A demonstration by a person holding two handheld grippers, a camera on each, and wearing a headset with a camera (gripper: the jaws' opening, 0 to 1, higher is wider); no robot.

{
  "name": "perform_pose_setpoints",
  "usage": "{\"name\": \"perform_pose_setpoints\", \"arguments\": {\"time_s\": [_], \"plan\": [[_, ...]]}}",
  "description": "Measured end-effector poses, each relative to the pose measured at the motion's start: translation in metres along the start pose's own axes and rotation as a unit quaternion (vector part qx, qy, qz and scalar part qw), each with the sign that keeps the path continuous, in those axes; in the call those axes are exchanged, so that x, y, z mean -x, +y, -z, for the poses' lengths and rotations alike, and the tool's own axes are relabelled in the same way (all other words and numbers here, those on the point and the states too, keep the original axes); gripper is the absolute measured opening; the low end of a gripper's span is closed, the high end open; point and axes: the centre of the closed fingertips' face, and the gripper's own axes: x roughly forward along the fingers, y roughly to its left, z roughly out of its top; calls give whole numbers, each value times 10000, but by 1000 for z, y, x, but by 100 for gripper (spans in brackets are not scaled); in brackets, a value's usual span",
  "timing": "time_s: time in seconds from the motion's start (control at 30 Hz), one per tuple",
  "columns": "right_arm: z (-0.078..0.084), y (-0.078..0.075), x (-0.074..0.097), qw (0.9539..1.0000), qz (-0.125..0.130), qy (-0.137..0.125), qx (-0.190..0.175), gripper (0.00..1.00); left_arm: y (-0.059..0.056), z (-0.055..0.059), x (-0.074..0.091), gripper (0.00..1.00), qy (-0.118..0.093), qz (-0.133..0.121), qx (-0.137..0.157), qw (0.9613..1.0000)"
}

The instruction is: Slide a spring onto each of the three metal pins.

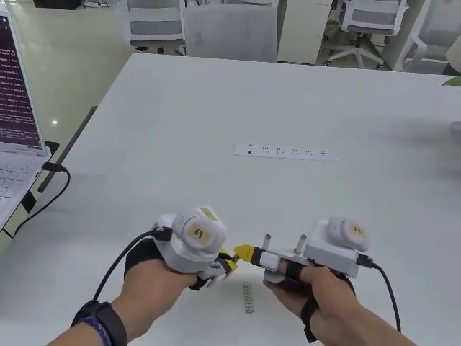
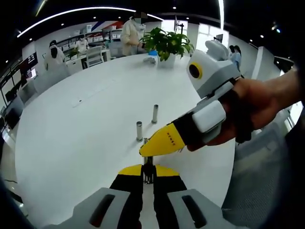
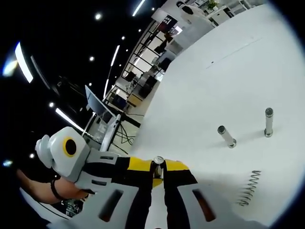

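One metal pin (image 3: 158, 161) — level, long axis claw to claw — pinched by left claw (image 2: 148, 171) and right claw (image 3: 157, 168).

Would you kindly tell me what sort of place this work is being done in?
Most likely an open-plan office: office chairs stand beyond the large white table, an open laptop sits nearby, and a power strip lies on the table.

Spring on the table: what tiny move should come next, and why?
Probably the right gripper should let go of the held pin and dip to the spring, because it lies loose on the table and the two standing pins look bare.
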Motion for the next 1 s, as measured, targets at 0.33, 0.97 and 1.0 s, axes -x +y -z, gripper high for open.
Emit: {"name": "perform_pose_setpoints", "arguments": {"time_s": [0.33, 0.97, 1.0], "plan": [[-4, 9, 0, 9947, 149, 314, 970, 5, 1, -4, 2, 0, -111, -33, 69, 9999], [-15, 26, -2, 9665, 239, 800, 2426, 6, 9, -19, 10, 0, -593, -176, 110, 9980], [-16, 26, -3, 9649, 237, 815, 2484, 6, 9, -19, 10, 0, -616, -187, 114, 9979]]}}
